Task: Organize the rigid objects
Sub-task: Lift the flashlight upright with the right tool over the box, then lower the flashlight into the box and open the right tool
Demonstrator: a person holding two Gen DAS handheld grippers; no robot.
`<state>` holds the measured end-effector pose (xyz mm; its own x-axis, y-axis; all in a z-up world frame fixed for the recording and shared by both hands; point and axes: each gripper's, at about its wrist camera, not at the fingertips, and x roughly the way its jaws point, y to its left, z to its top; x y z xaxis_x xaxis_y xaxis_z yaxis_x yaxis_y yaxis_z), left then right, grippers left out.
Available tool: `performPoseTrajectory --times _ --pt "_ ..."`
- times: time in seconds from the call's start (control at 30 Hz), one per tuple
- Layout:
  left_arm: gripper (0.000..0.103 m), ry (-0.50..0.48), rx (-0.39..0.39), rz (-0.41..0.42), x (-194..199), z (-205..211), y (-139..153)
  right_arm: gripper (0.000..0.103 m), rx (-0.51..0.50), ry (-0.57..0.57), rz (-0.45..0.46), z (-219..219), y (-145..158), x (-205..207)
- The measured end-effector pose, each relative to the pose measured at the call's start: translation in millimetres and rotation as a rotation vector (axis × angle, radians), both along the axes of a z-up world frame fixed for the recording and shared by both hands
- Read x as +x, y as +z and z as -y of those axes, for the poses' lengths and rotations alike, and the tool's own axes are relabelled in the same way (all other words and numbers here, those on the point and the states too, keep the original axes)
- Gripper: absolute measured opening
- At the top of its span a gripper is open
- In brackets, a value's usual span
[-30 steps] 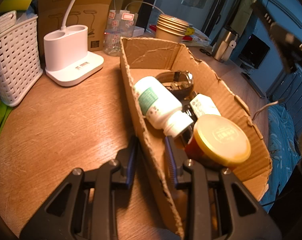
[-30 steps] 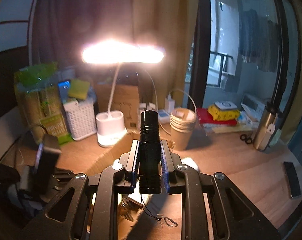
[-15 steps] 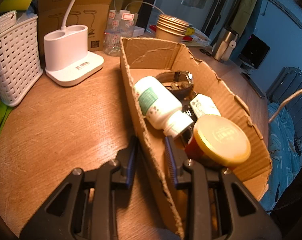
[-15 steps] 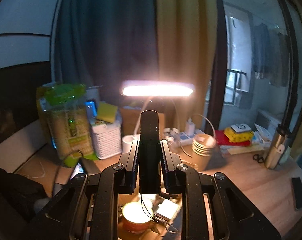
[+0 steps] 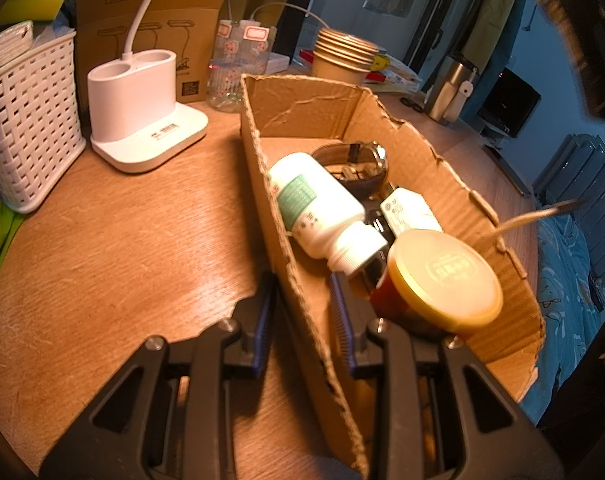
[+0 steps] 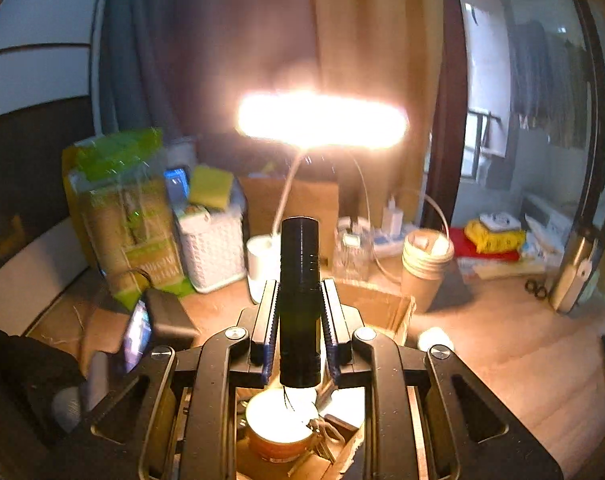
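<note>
A wooden desk (image 5: 122,240) holds a cardboard box (image 5: 314,108). The left gripper (image 5: 302,312) pinches the box's side wall; the right gripper (image 6: 300,320) squeezes a black flashlight (image 6: 300,280) above it.

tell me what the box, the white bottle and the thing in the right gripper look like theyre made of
Box: raw brown corrugated cardboard, with fluting along its torn edges.
White bottle: probably plastic, smooth and slightly glossy, with a printed label.
Black flashlight in the right gripper: likely metal with a matte dark finish and machined rings, though hard plastic is possible.

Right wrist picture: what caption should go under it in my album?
Right gripper holds a black flashlight upright above the cardboard box, facing a glowing desk lamp.
</note>
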<state>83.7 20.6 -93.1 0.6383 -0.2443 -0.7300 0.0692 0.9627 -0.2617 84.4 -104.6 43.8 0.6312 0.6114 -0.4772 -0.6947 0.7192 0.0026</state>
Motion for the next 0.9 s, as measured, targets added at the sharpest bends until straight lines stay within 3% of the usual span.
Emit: performPoseTrajectory --times 0.53,0.9 --pt "0.030 0.000 0.000 0.000 0 0 0 0.022 -0.071 -0.043 -0.185 -2 -67 43" --pt "0.030 0.000 0.000 0.000 0 1 0 0.022 -0.105 -0.020 -0.246 -11 -85 50"
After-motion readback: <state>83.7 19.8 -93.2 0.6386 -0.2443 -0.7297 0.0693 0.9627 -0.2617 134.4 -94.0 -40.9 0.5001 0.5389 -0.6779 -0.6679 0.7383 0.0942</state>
